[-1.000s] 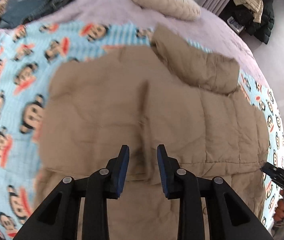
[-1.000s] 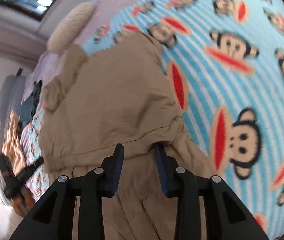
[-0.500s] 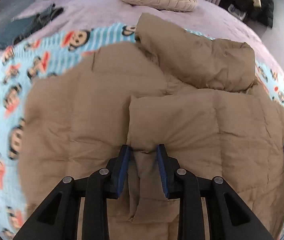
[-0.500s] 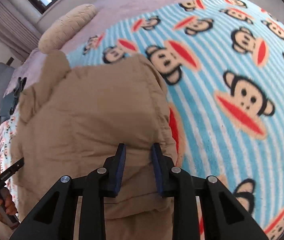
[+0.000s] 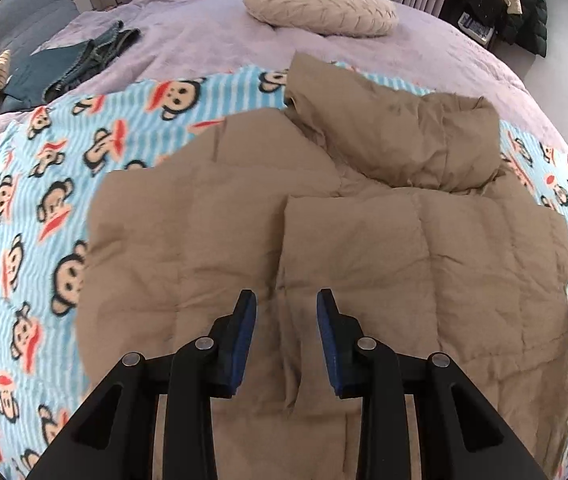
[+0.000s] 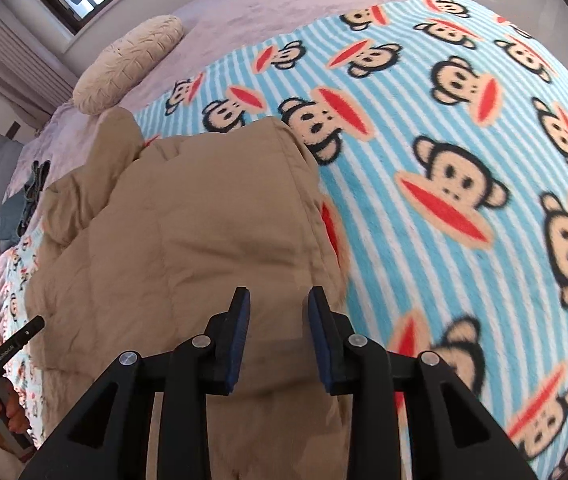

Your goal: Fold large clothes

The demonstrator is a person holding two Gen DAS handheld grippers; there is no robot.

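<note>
Tan quilted jacket (image 5: 364, 264) now lies folded in on the monkey-print blanket (image 5: 36, 216) on the bed, and the left claw (image 5: 286, 312) and right claw (image 6: 278, 308), just reopened, hover empty, so this fold looks set.

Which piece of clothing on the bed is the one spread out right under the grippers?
The tan puffy jacket, spread on the monkey blanket. The dark jeans lie crumpled far off near the bed's edge.
</note>
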